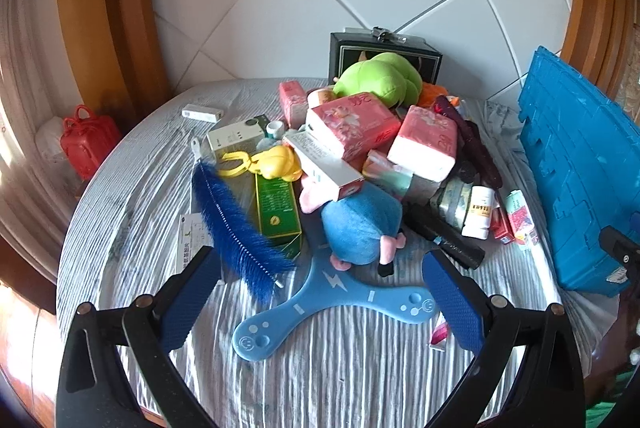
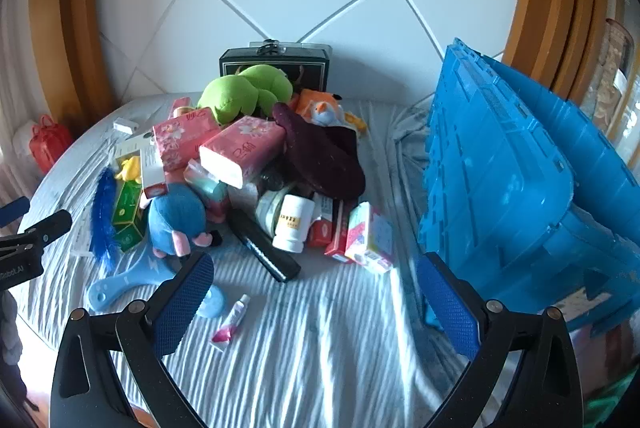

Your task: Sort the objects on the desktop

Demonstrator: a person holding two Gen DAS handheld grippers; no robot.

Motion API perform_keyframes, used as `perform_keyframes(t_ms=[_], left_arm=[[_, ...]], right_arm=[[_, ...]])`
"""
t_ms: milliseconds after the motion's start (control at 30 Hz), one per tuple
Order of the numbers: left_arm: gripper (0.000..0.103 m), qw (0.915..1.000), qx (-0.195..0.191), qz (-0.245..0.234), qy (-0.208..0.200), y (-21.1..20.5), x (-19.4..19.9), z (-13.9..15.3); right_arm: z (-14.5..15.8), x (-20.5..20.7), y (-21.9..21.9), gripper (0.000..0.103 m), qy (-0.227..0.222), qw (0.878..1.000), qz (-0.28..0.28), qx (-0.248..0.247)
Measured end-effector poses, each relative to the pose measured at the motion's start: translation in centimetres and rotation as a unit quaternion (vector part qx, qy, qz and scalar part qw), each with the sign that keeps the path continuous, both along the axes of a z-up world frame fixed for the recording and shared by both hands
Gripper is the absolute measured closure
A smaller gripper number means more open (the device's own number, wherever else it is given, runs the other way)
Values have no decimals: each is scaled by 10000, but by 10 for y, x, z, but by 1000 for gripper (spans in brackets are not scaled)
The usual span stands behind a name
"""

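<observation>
A heap of desktop objects lies on a round table under a striped grey cloth [image 1: 340, 368]: a green plush [image 1: 380, 74], pink tissue packs [image 1: 352, 124], a blue plush [image 1: 360, 224], a blue bottle brush [image 1: 236, 224], a green box [image 1: 278, 208], a yellow toy [image 1: 276, 162] and a blue boomerang [image 1: 336, 300]. My left gripper [image 1: 320, 300] is open above the boomerang, touching nothing. My right gripper [image 2: 316, 304] is open over bare cloth [image 2: 320, 348], near a small pink tube [image 2: 232, 322]. A white pill bottle [image 2: 292, 224] and a black flashlight [image 2: 264, 246] lie ahead of it.
A big blue plastic crate [image 2: 520, 188] stands tilted at the table's right side. A black case [image 1: 384, 52] sits behind the heap against the white tiled wall. A red mini suitcase [image 1: 86, 142] stands off the table at left. The left gripper's side [image 2: 36, 232] shows in the right view.
</observation>
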State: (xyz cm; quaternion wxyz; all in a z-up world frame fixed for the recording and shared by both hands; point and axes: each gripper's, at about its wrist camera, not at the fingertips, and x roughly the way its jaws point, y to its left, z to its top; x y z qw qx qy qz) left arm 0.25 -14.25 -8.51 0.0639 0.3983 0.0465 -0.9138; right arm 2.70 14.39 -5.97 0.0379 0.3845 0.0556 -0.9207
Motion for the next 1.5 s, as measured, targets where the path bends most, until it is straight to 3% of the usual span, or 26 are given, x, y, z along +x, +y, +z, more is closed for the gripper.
perform_keyframes(t_ms=[200, 400, 567, 867, 967, 1000, 1233, 1333, 1500], left_arm=[[1, 9974, 176, 381, -584, -38, 0, -45], [1, 9923, 310, 547, -1066, -66, 1, -99], [1, 9892, 384, 254, -1389, -65, -9, -139], [1, 9859, -85, -187, -1662, -34, -45, -185], [0, 9811, 22, -263, -1915, -31, -49, -203], [0, 9833, 181, -203, -1798, -34, -47, -202], [0, 9897, 56, -303, -1396, -29, -33, -194], [0, 9854, 64, -319, -1672, -32, -32, -184], [0, 9940, -172, 313, -1030, -71, -13, -130]], right_arm=[[-28, -13, 0, 0, -420, 9989, 73, -171], [-75, -30, 0, 0, -1046, 9933, 6, -499], [-125, -39, 3, 0, -1747, 9826, -86, -630], [-182, -47, -5, 0, -2310, 9718, -211, -427], [-196, -50, -3, 0, -2352, 9710, -296, -298], [-201, -52, -3, 0, -2377, 9705, -323, -256], [-226, -52, 1, 0, -2708, 9616, -438, -119], [-222, -50, 2, 0, -2721, 9610, -470, -144], [-216, -48, 4, 0, -2787, 9598, -314, -111]])
